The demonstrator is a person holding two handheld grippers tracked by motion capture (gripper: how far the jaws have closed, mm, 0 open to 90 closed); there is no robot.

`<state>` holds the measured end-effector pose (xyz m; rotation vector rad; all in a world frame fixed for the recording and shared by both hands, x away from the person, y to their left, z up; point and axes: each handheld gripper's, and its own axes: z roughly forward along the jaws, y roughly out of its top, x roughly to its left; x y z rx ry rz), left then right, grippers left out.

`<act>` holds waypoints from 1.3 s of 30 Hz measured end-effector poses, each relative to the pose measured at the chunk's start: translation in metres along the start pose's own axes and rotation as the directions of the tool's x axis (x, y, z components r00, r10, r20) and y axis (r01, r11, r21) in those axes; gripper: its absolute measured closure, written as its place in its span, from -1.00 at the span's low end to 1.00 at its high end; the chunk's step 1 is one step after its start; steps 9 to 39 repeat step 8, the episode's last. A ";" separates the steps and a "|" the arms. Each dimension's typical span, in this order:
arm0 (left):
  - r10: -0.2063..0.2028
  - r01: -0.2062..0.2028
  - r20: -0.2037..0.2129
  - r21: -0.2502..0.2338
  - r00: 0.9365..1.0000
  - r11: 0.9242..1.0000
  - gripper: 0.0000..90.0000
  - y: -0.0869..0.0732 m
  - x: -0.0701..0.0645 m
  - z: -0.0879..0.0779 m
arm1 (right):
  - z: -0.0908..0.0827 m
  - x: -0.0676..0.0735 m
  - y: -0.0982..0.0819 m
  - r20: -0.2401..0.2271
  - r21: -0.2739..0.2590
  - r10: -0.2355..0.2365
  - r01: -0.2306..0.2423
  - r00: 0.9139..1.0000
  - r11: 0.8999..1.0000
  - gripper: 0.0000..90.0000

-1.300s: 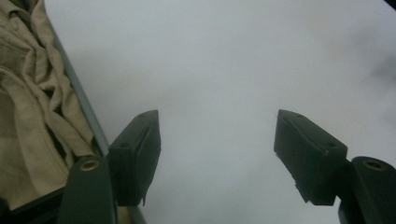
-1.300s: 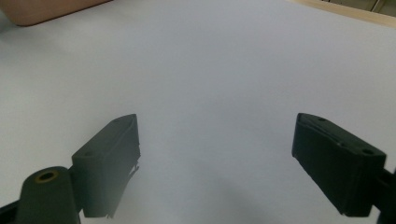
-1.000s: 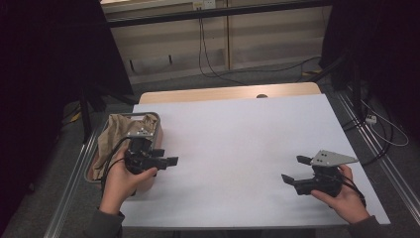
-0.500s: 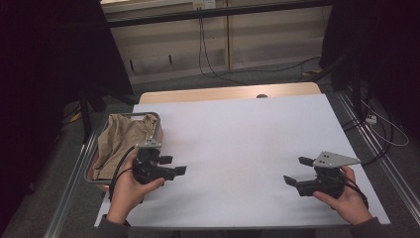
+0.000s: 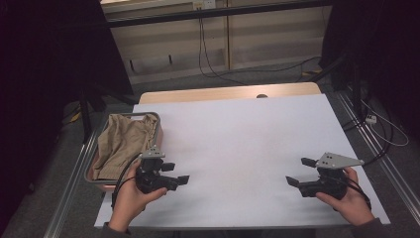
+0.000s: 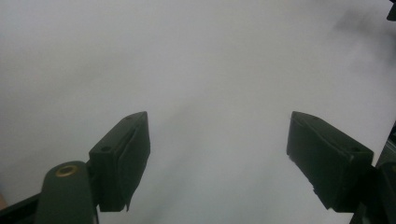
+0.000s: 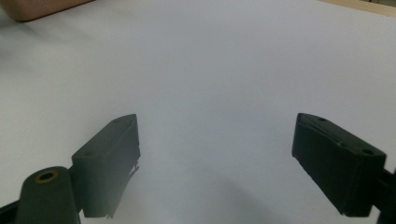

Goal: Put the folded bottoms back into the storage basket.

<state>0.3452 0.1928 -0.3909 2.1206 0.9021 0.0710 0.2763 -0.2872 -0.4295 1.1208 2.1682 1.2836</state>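
On the left edge of the counter [image 5: 237, 148], whose top is a smooth, matte white sheet, a shallow tray [image 5: 157, 121] with a grey rounded rim holds a crumpled tan cloth [image 5: 121, 144], soft and full of folds. Just beside the tray's near corner the left gripper [image 5: 176, 173] hovers low over the white surface, apart from the cloth; its blocky black jaws stand wide apart with nothing between them, and they have just been opening. Compared with a second ago, this gripper has come away from over the tray and the cloth, down and toward the person, onto bare counter. Well apart, near the right edge, the right gripper [image 5: 301, 171] with its grey three-cornered plate sits where it was, jaws spread wide and empty above the plain sheet
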 end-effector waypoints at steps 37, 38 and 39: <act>0.017 -0.017 0.005 -0.002 1.000 1.000 -0.61 -0.004 0.000 0.004 | -0.001 0.002 -0.001 0.002 0.006 -0.009 0.009 1.000 1.000 -0.68; 0.017 -0.017 0.005 -0.002 1.000 1.000 -0.61 -0.004 0.000 0.004 | -0.001 0.002 -0.001 0.002 0.006 -0.009 0.009 1.000 1.000 -0.68; 0.017 -0.017 0.005 -0.002 1.000 1.000 -0.61 -0.004 0.000 0.004 | -0.001 0.002 -0.001 0.002 0.006 -0.009 0.009 1.000 1.000 -0.68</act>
